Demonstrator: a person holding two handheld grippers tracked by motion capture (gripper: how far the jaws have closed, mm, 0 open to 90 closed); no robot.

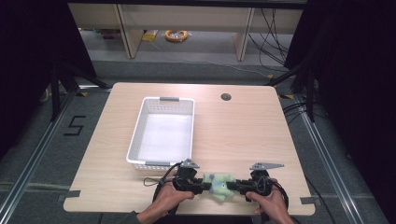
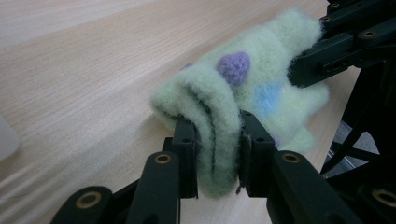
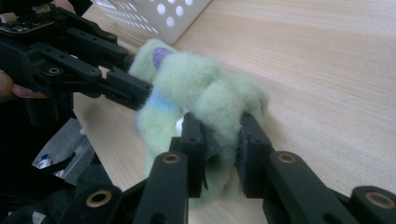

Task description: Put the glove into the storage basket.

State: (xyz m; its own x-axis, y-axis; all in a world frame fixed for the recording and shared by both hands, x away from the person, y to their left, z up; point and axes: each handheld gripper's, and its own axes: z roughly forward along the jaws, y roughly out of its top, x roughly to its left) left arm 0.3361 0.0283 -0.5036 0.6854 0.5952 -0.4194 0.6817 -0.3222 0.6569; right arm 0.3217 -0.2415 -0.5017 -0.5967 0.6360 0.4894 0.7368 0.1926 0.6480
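Note:
A fuzzy pale-green sock with purple and blue patches sits at the table's front edge, held between both grippers. My left gripper is shut on one end of the sock, its jaws pinching a fold of the fabric. My right gripper is shut on the other end of the sock. In the left gripper view the right gripper bites the far side. In the right gripper view the left gripper comes in from the left.
A white perforated basket stands empty on the wooden table, just behind my left hand; its corner shows in the right gripper view. A round cable hole lies at the back. Shelving legs and cables sit on the floor beyond.

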